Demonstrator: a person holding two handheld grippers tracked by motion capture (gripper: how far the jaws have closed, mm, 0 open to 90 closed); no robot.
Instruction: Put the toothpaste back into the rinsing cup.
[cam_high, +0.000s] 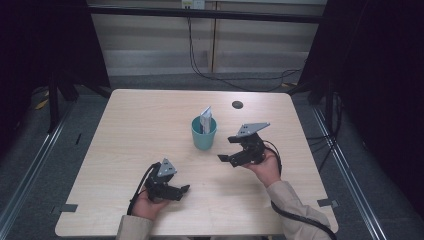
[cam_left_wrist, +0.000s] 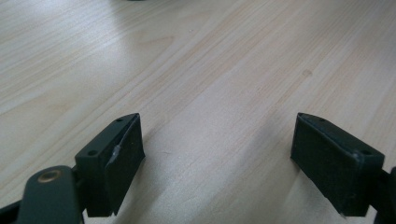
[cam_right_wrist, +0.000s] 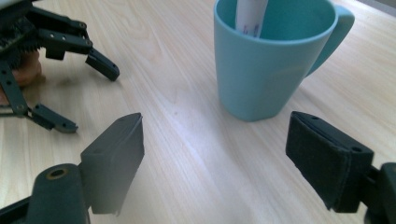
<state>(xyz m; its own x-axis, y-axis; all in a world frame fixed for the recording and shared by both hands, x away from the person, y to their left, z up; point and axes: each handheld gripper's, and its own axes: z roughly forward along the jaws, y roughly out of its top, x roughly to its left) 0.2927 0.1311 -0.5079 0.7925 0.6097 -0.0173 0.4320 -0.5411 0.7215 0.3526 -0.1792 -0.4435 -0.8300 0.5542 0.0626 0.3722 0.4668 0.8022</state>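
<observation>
A teal mug (cam_high: 204, 134) stands near the middle of the wooden table (cam_high: 135, 125), with a white tube (cam_high: 206, 117) upright inside it. My right gripper (cam_high: 227, 148) hovers just right of the mug, jaws open and pointing left. In the right gripper view the mug (cam_right_wrist: 271, 65) and the tube (cam_right_wrist: 250, 16) lie ahead between the open jaws of my right gripper (cam_right_wrist: 215, 140), handle to the right. My left gripper (cam_high: 182, 192) rests low near the front edge, open, facing right. Bare wood lies between the jaws of my left gripper (cam_left_wrist: 217, 140). My left gripper (cam_right_wrist: 81, 93) appears open at the upper left.
A small black round cap (cam_high: 237, 104) sits in the tabletop behind the mug. Dark cables (cam_high: 235, 80) run across the floor beyond the far edge. Black stands (cam_high: 55, 95) flank the table on both sides.
</observation>
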